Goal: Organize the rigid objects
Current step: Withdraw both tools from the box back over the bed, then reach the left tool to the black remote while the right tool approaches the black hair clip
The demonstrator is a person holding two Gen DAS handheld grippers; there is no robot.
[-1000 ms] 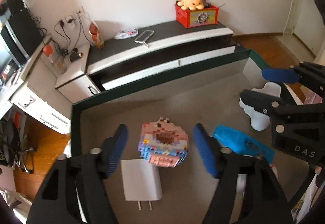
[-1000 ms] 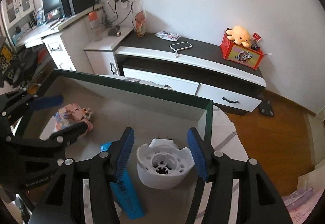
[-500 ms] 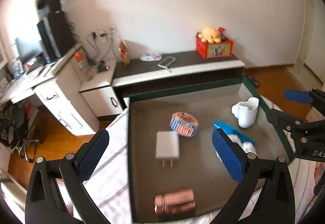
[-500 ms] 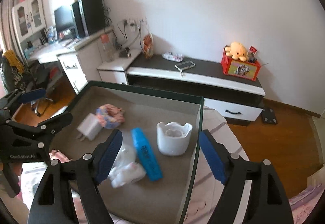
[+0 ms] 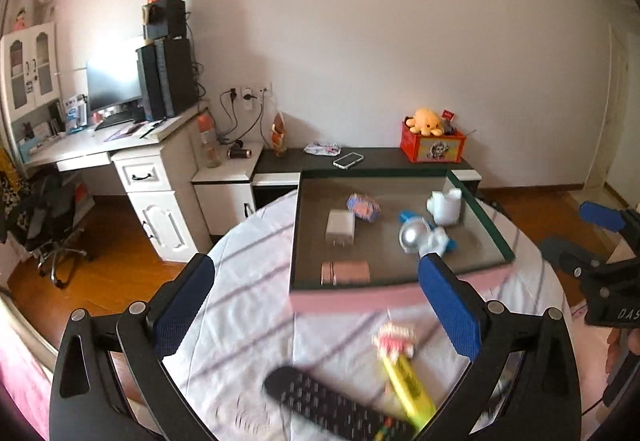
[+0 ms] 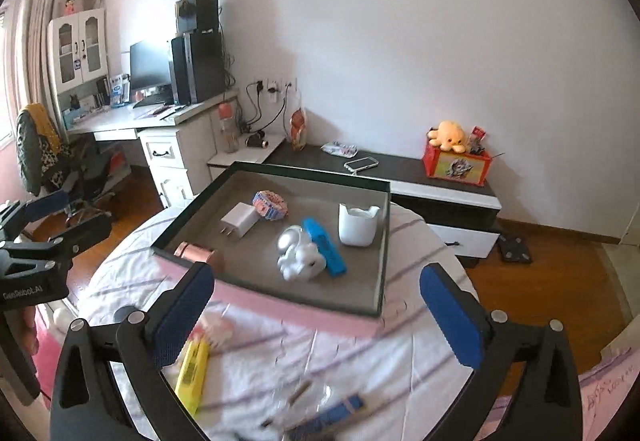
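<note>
A tray (image 5: 400, 297) with a dark green rim and pink outer wall sits on the striped cloth. In it lie a white charger (image 5: 340, 227), a colourful block toy (image 5: 363, 207), a white holder (image 5: 446, 207), a blue case (image 6: 326, 245), a white and silver toy (image 6: 298, 253) and a rose-gold box (image 5: 346, 273). My left gripper (image 5: 316, 281) hangs open and empty in front of the tray. My right gripper (image 6: 316, 277) is beside it, its jaws opening with nothing between them.
On the cloth near me lie a black remote (image 5: 320, 401), a yellow marker (image 5: 406, 381) and a small pink toy (image 5: 394, 341). Behind the table stand a low black-and-white cabinet (image 5: 380, 157) and a white desk (image 5: 132, 161). Wooden floor surrounds the round table.
Both grippers have drawn back and up out of the tray, and their jaws have spread wide. The block toy and the white holder stay behind in the tray.
</note>
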